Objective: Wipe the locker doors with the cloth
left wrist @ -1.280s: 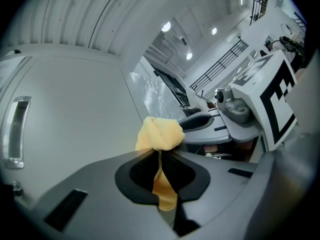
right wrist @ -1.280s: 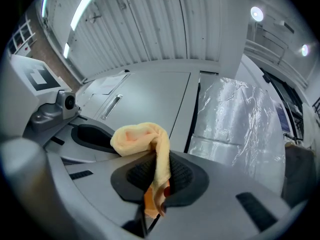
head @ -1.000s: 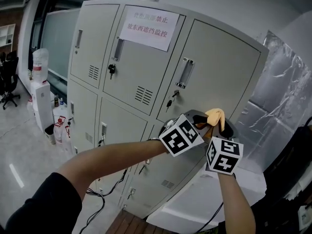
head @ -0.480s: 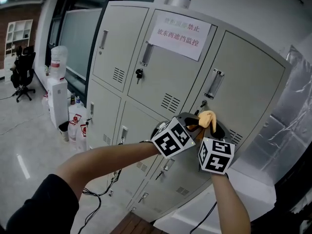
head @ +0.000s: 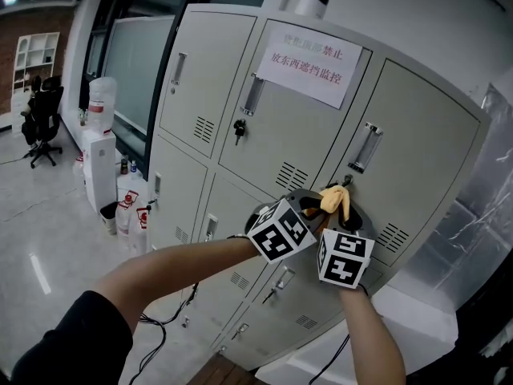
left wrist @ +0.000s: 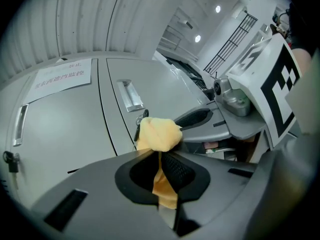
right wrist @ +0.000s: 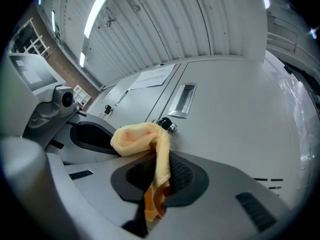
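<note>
My left gripper [left wrist: 161, 170] and right gripper [right wrist: 156, 180] each clamp 1 end of the yellow cloth [head: 333, 200]. It bunches at 12 o'clock of both jaws, near the locker door [head: 417, 127]. It looks soft, light and limp, so grip the ends.

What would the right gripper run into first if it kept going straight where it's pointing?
Probably the grey metal locker door, near the key in its lock; the yellow cloth bunched in the right gripper would touch first. Depth is unclear.
</note>
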A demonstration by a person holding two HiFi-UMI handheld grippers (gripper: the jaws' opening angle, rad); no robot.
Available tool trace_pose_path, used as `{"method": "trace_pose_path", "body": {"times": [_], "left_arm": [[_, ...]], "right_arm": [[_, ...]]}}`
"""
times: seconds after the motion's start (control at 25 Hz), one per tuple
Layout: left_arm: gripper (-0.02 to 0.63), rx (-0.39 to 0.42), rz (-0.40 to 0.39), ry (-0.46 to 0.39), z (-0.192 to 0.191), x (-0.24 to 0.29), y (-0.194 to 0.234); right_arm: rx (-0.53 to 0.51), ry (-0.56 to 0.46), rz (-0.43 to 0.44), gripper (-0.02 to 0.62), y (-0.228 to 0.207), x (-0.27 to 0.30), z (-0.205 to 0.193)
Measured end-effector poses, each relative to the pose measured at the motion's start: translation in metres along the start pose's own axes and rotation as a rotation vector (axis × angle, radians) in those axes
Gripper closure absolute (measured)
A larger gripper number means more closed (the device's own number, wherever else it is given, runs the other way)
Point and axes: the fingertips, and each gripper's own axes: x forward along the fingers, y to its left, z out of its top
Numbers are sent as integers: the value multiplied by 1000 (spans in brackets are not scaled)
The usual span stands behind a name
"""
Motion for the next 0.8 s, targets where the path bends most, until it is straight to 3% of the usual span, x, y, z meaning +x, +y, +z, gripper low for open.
{"method": "trace_pose_path", "body": {"times": [0.4, 0.8], "left_arm": [[574, 6, -20, -7, 2, 8, -7], [574, -19, -62, -28, 16, 32, -45]], "right_arm": [[-38, -2, 1, 532, -7, -3, -3], [-45, 20, -38, 532, -45, -28, -20]]}}
